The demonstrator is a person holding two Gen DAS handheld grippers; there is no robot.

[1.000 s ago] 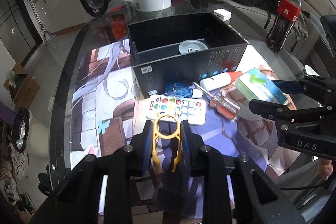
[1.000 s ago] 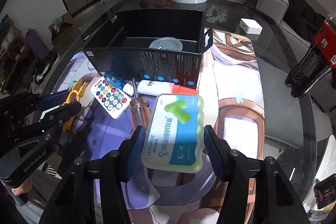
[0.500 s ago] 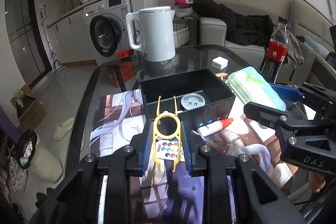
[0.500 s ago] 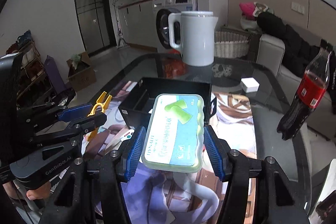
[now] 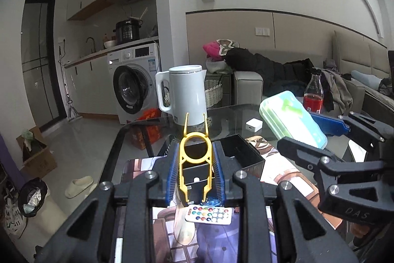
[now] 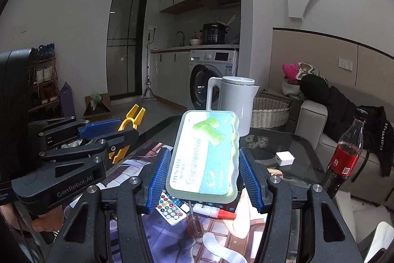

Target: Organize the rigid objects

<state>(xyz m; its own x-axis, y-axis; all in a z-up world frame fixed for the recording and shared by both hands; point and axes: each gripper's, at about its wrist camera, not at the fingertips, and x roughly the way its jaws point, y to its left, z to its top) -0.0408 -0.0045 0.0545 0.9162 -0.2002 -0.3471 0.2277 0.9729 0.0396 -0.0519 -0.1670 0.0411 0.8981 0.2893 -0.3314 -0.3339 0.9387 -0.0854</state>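
- Your left gripper (image 5: 195, 162) points forward over the glass table (image 5: 229, 115), tipped only slightly downward, and is raised clear of everything lying on it.
- Its blue pads (image 5: 172, 171) are drawn in narrow and clamp a yellow plastic tool (image 5: 195, 159) by its two long sides.
- The yellow tool's long axis runs along the fingers: its ring sits between the pads, two thin prongs stick out past the fingertips toward the white kettle (image 5: 186, 95), and two legs run back toward the camera.
- Your right gripper (image 6: 204, 171) is held at about the same level angle, just beside the left one and also lifted off the table.
- Its jaws stand at a middling width, closed on a pale green earplug case (image 6: 205, 154), with the pads pressing its two long edges.
- The case lies lengthwise along the fingers, label face up, with its far end reaching beyond the fingertips toward the kettle.
- Below both grippers, on the printed mat (image 6: 170, 233), lie a small remote with coloured buttons (image 6: 171, 210), a screwdriver (image 6: 193, 223) and a white tube with a red cap (image 6: 214, 210).
- The open black box (image 5: 241, 152) stands on the table just ahead of your left gripper, beneath the held tool.
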